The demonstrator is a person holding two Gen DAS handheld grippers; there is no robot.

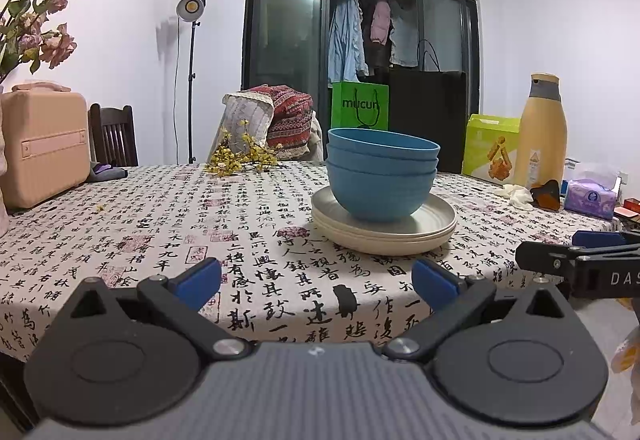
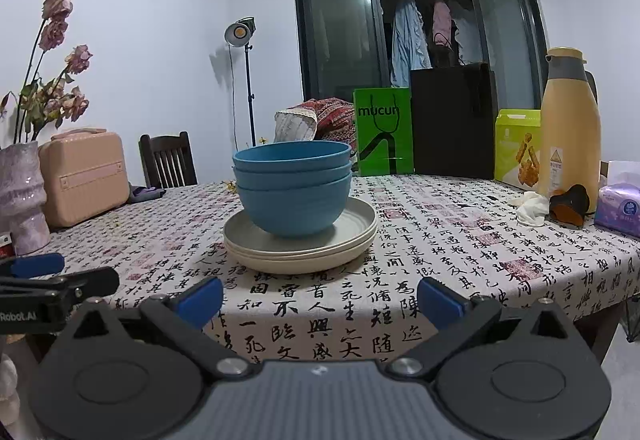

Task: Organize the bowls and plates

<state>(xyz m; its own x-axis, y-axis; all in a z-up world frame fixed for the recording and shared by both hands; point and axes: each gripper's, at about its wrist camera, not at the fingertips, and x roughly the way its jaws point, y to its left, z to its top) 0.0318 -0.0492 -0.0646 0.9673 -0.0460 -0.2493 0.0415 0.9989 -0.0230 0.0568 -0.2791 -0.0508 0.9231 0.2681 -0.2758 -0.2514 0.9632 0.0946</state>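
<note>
Three blue bowls [image 1: 382, 175] [image 2: 294, 187] are nested together and stand on a stack of cream plates [image 1: 432, 230] [image 2: 360, 236] in the middle of the table. My left gripper [image 1: 316, 284] hangs open near the table's front edge, short of the plates, nothing between its blue pads. My right gripper [image 2: 322, 300] is open too, also back from the stack and empty. Each gripper shows at the edge of the other's view: the right gripper [image 1: 584, 252] on the right, the left gripper [image 2: 48, 280] on the left.
The table [image 1: 160, 240] wears a calligraphy-print cloth. A beige flask [image 2: 570, 123], snack box [image 2: 516, 143], tissue pack [image 2: 618, 209] and glove lie at right. A pink case [image 2: 86, 175] and vase [image 2: 22, 195] of dried roses stand at left. Green and black bags [image 2: 384, 131] stand behind.
</note>
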